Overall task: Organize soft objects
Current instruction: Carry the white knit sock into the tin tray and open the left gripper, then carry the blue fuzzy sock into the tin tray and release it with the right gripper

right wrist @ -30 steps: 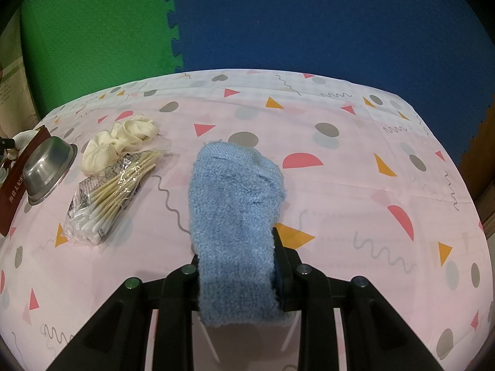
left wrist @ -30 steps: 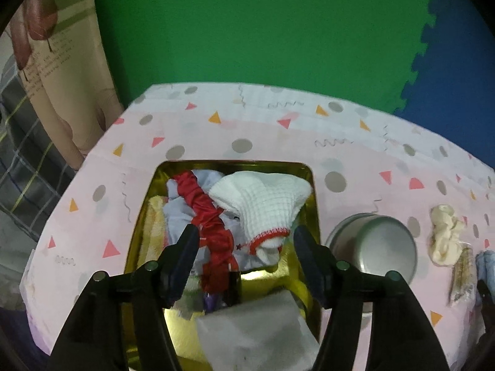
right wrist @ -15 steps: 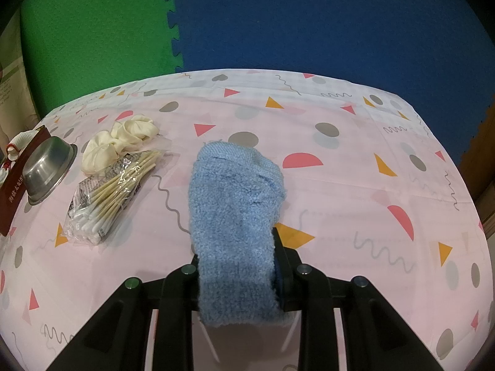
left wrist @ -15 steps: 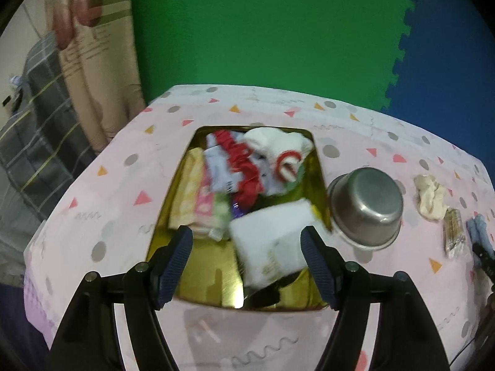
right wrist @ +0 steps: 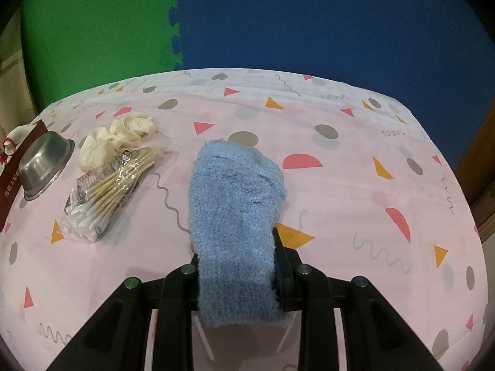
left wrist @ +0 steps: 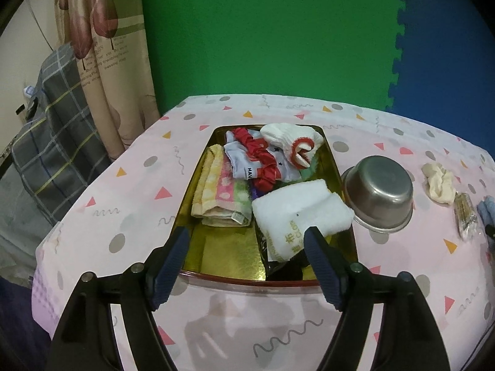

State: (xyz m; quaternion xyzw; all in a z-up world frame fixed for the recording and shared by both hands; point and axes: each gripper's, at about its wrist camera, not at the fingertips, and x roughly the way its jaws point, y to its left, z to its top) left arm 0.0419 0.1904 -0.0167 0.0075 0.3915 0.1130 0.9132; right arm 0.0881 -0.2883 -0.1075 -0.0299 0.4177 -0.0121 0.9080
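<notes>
Covering table, patterned pink cloth [right wrist: 340,185], green-blue foam wall [left wrist: 263,31]

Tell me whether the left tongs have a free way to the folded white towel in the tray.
Probably yes: the left tongs are opening and empty, and the white towel lies uncovered just ahead.

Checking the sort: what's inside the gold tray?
In the gold tray: striped towel, white towel, red scrunchie, white sock, pale garment. Items beneath are hidden.

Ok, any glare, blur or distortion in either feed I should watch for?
Left wrist view: sharp, the gold tray floor throws bright glare, fisheye bends the table edge. Right wrist view: sharp, evenly lit, dark vignette corners; blue sock casts only a soft shadow.
</notes>
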